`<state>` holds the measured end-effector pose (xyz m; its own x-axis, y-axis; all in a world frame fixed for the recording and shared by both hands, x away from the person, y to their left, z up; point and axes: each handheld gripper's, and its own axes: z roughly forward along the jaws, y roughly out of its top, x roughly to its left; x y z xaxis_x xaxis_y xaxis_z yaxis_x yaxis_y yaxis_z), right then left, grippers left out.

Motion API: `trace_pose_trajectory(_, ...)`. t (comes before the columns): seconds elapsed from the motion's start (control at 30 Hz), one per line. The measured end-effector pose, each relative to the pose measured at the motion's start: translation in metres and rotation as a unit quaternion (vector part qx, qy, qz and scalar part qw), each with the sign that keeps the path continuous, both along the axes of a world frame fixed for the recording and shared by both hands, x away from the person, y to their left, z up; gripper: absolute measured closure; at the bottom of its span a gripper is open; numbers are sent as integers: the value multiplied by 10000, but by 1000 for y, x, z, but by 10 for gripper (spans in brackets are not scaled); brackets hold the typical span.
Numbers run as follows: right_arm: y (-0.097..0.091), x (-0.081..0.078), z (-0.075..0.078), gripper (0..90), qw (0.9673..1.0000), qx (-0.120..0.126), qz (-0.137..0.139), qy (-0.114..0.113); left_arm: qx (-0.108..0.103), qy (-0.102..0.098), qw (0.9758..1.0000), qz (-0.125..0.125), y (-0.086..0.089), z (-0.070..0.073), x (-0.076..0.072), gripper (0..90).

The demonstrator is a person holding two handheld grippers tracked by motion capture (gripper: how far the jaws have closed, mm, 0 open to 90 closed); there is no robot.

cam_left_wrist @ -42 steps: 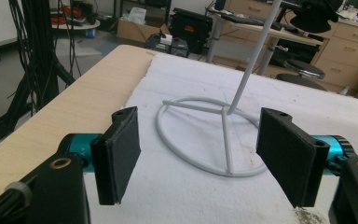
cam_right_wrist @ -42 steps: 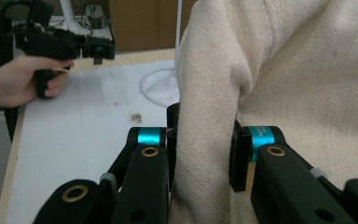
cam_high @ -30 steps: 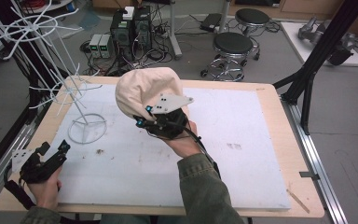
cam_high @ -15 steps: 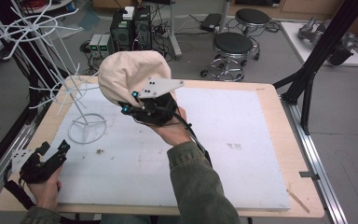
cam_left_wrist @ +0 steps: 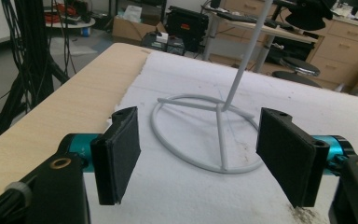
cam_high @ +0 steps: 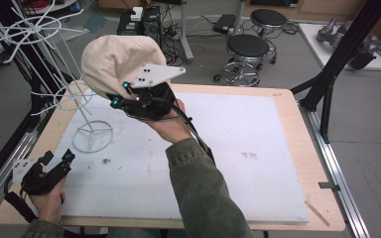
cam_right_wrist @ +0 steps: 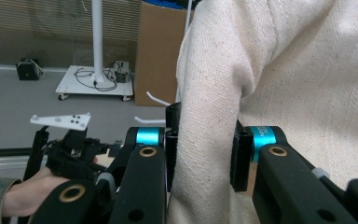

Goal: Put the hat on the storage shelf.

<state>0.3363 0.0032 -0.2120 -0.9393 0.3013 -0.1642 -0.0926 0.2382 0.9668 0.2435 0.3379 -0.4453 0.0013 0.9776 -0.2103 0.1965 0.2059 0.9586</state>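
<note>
Two handheld grippers work over a wooden tabletop (cam_high: pixel 287 106) covered by a white foam sheet (cam_high: pixel 238 148). The right gripper (cam_high: pixel 121 94) is raised above the sheet with its jaws clamped on a fold of a cream cotton cap (cam_high: pixel 116 62), a soft, round-crowned hat of coarse woven cloth. In the right gripper view the cap (cam_right_wrist: pixel 279 70) hangs thick and creased, its fabric pinched flat between the black pads. The cap sits in the air just beside a white wire hat stand (cam_high: pixel 82 106), a thin slanting pole with spoke-like prongs on a ring-shaped base.

The left gripper (cam_high: pixel 57 161) rests low near the tabletop's near left corner, jaws wide apart and holding nothing; in its own view the stand's ring base (cam_left_wrist: pixel 209 135) lies ahead between the black rubbery pads.

The work appears to be hanging the cap on the stand. To do it well, keep the pinch firm on the fold, bring the cap's hollow side over a prong, and lower gently, since the light wire stand could tip; the free gripper could steady its base.
</note>
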Motion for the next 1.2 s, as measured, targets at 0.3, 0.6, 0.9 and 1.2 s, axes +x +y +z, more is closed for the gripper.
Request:
trace_pose_trajectory(0.3,13,9,25,737,9997,176,172,-75,60,-26,10000,-53,-2,0,-1,303)
trace_pose_trajectory(0.6,26,12,47,735,9993,187,208,-231,58,-31,10000,-70,-3,0,-1,303)
trace_pose_trajectory(0.9,41,21,67,728,9989,247,258,-295,82,-20,9999,-86,-3,0,-1,303)
trace_pose_trajectory(1.2,52,32,75,723,9987,449,195,-160,93,-29,9999,-101,-3,0,-1,303)
